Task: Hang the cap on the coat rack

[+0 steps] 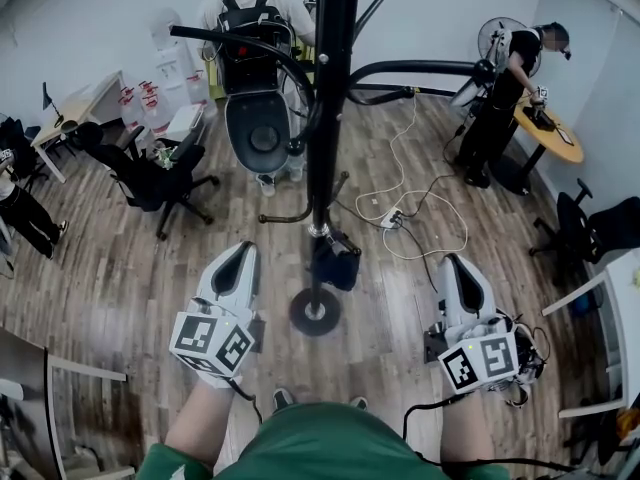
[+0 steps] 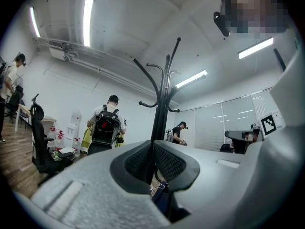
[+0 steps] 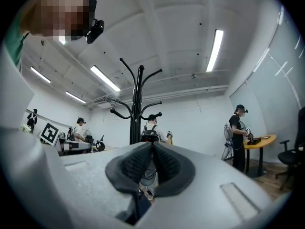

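Wood floor (image 1: 120,268) at frame centre bears the rack (image 1: 325,118), with what seems the cap (image 1: 335,260) hanging low on its pole; left gripper (image 1: 241,256) and right gripper (image 1: 455,264), both closed and empty lower in frame, could knock the rack and shake the cap off.

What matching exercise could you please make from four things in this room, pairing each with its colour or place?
Things:
1. coat rack
2. round table
3. power strip
4. office chair

Colour or place:
a. white, on the floor
b. yellow top, far right
c. black, upright in the middle
d. black, at the left

Pairs: 1-c, 2-b, 3-a, 4-d
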The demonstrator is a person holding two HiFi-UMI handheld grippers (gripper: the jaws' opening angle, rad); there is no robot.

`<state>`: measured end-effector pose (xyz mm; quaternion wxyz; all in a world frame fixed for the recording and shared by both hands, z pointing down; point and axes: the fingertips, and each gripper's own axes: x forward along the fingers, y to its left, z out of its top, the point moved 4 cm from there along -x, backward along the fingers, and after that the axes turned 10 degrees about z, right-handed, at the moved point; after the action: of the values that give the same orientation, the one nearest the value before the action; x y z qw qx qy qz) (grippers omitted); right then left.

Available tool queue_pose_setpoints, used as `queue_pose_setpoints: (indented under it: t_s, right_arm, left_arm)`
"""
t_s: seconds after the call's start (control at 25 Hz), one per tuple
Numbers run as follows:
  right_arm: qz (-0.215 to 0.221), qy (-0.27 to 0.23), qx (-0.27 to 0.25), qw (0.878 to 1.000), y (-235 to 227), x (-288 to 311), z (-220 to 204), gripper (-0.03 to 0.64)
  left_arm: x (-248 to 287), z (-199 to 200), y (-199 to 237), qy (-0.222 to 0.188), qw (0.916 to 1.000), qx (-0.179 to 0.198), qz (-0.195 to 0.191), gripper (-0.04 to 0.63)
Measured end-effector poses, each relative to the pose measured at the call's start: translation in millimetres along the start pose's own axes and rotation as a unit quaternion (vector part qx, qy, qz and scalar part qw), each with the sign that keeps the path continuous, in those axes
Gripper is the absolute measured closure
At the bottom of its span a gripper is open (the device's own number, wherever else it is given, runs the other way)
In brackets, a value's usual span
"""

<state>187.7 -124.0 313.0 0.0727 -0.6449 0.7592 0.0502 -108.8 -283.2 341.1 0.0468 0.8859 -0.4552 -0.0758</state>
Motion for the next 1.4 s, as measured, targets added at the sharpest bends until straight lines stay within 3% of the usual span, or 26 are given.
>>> queue_pose_setpoints:
  t_s: [1.4]
  right_arm:
    - [0.000,0.003,0.004,1.000,2.6,-0.3,-8.9,0.601]
  left_arm:
    - [1.1,-8.8,3.4,0.010,0.9999,-0.001,0.002,0.572]
